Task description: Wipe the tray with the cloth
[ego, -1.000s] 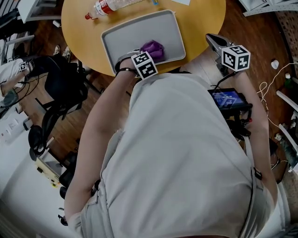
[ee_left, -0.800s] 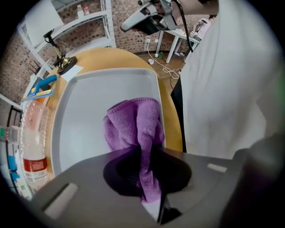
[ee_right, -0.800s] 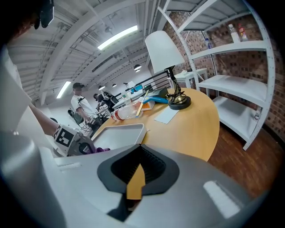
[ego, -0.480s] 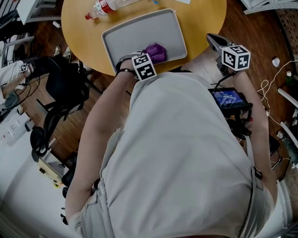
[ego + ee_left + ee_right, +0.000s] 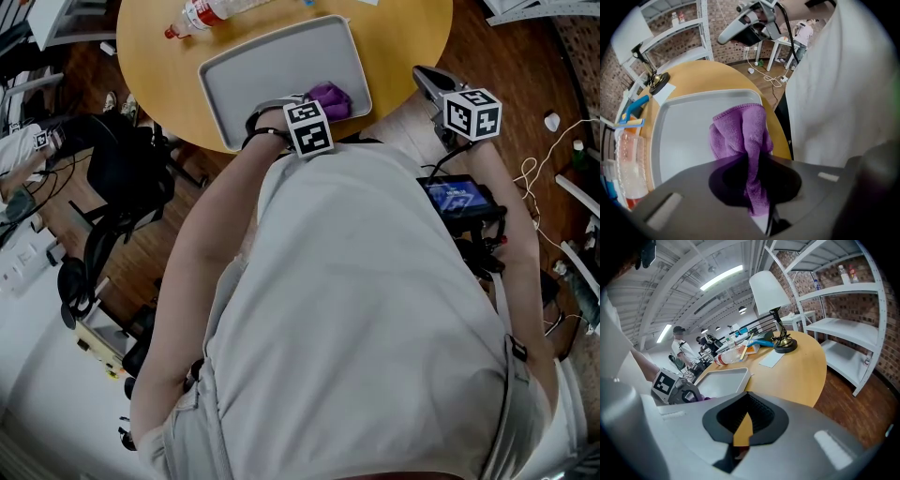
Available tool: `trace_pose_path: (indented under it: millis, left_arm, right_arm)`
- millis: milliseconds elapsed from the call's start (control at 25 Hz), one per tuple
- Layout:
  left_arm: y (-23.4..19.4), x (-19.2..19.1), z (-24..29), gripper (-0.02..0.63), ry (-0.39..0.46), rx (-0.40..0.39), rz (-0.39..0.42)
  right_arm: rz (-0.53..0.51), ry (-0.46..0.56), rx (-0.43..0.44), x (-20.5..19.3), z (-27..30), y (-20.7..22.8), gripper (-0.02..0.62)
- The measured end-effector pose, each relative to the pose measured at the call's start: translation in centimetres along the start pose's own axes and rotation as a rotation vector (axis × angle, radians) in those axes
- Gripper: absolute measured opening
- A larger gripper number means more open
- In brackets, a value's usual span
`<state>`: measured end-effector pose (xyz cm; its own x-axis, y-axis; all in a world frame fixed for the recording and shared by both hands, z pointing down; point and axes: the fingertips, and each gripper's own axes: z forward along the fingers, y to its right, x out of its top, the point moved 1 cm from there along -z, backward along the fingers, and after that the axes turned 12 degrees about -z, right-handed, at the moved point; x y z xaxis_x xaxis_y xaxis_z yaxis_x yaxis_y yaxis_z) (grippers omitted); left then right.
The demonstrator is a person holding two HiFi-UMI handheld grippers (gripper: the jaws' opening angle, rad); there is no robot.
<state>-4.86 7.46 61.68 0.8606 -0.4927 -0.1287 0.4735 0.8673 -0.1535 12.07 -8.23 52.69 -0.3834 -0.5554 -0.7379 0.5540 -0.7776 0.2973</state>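
The grey tray (image 5: 272,66) lies on the round yellow table (image 5: 403,28). A purple cloth (image 5: 330,98) rests on the tray's near right corner, and my left gripper (image 5: 311,111) is shut on it. In the left gripper view the cloth (image 5: 743,133) bunches out of the gripper (image 5: 752,157) onto the tray (image 5: 689,131). My right gripper (image 5: 424,77) hovers off the table's right edge, apart from the tray, jaws together and empty. Seen from the right gripper (image 5: 743,420), the tray (image 5: 723,380) lies to the left.
A plastic bottle (image 5: 211,14) lies on the table beyond the tray; it also shows as the bottle (image 5: 628,159) left of the tray. A desk lamp (image 5: 776,301) stands at the table's far side. White shelves (image 5: 848,324) are on the right. A black chair (image 5: 122,178) stands left of the table.
My left gripper has slid the purple cloth rightward along the tray's near side toward its right corner. The right gripper has stayed in place.
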Motion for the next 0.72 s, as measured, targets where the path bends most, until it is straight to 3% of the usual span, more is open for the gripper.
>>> trace_pose_path:
  millis: [120,320,480,600,720]
  left_arm:
    - [0.2,0.8,0.2,0.041,-0.014,-0.028,0.032]
    - [-0.5,0.6,-0.7,0.041,0.037,-0.229,-0.111]
    - [-1.3,0.2,-0.8,0.041,-0.001,-0.322,-0.146]
    - [-3.1,-0.1,-1.2,0.041,-0.003,-0.328,-0.184]
    - [-6.1,-0.3,-1.6,0.041,-0.007,-0.284,-0.206]
  right_arm:
    - [0.004,-0.008,-0.008,-0.2,-0.2,0.2,0.002]
    - [0.009,-0.023,-0.012,-0.7,-0.2,0.2,0.002]
    - [0.019,-0.027,-0.024,-1.0,-0.3,0.6,0.002]
    - [0.036,-0.028,-0.040,-1.4,-0.7,1.2,0.002]
    - [0.052,-0.028,-0.056,-1.9,-1.0,1.7,0.002]
